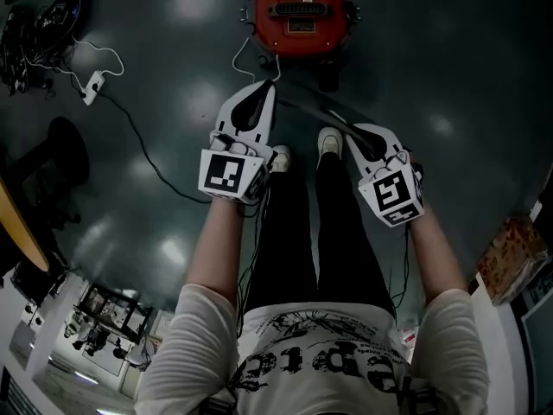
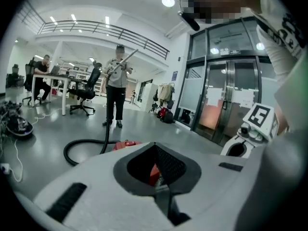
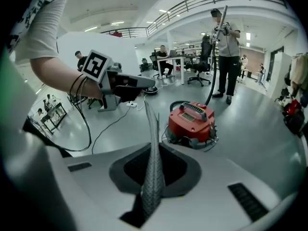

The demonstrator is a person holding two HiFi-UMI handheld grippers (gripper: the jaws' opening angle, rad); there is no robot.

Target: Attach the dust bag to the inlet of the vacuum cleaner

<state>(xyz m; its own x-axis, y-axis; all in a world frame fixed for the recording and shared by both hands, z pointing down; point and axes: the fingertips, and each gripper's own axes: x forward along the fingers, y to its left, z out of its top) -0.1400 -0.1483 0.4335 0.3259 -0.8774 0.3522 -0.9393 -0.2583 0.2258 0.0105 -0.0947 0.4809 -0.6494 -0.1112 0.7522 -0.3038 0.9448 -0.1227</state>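
The red vacuum cleaner (image 1: 298,11) stands on the dark floor ahead of my feet; it also shows in the right gripper view (image 3: 191,121) and partly in the left gripper view (image 2: 126,144). A grey textured dust bag (image 3: 153,143), seen edge-on, stretches between both grippers as a thin dark strip (image 1: 311,109). My left gripper (image 1: 266,89) (image 2: 155,150) is shut on one end of it. The right gripper (image 1: 347,130) (image 3: 153,153) is shut on the other end. Both hang above the floor, short of the vacuum cleaner. Its inlet is hidden from me.
A black hose (image 2: 72,150) runs from the vacuum cleaner to another person (image 3: 224,37) holding a wand. A white power strip (image 1: 93,85) and cables lie on the floor at the left. Desks and office chairs (image 2: 84,93) stand farther back. A patterned box (image 1: 510,258) sits at the right.
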